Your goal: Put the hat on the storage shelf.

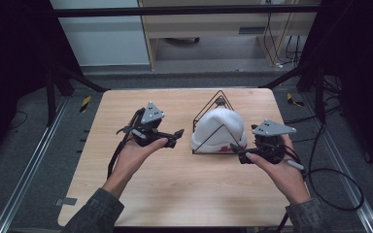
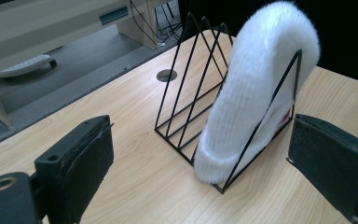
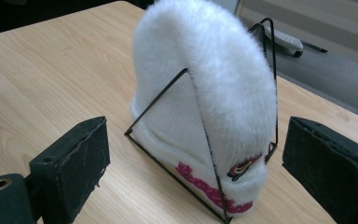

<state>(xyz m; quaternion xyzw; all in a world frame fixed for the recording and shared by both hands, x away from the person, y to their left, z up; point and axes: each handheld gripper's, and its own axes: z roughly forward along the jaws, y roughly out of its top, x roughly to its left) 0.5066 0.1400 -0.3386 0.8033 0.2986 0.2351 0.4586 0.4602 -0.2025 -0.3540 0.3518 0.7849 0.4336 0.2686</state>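
Both pairs of jaws stood wide apart with nothing between their pads. Seen along the left gripper (image 2: 200, 168), its two black blocks framed bare wood, and the white hat (image 2: 256, 88) stood beyond them, nearer the right-hand jaw than the left-hand one and clear of both. Seen along the right gripper (image 3: 193, 163), the same hat rose straight ahead of the gap, apart from the pads.

The hat was a fluffy knitted beanie, long-piled and soft, dome-shaped with a folded cuff. Pink embroidered script ran along the cuff on the side toward the right gripper's jaws; its letters could not be read. Beside the script sat a small patch in dark red, black and yellow, its design too small to make out.

The hat was draped in the wire rack (image 2: 191, 84), a black stand of thin rods bent into upright triangles joined by base rails. It sat in the end slot nearest the right gripper, one triangle crossing its face; the triangles beyond it stood bare. The rack rested on the table (image 1: 175, 189), a pale wood-grain top with rounded corners and a round cable hole past the rack. From the high view each hand held its gripper on either side of the rack, jaws turned toward it.
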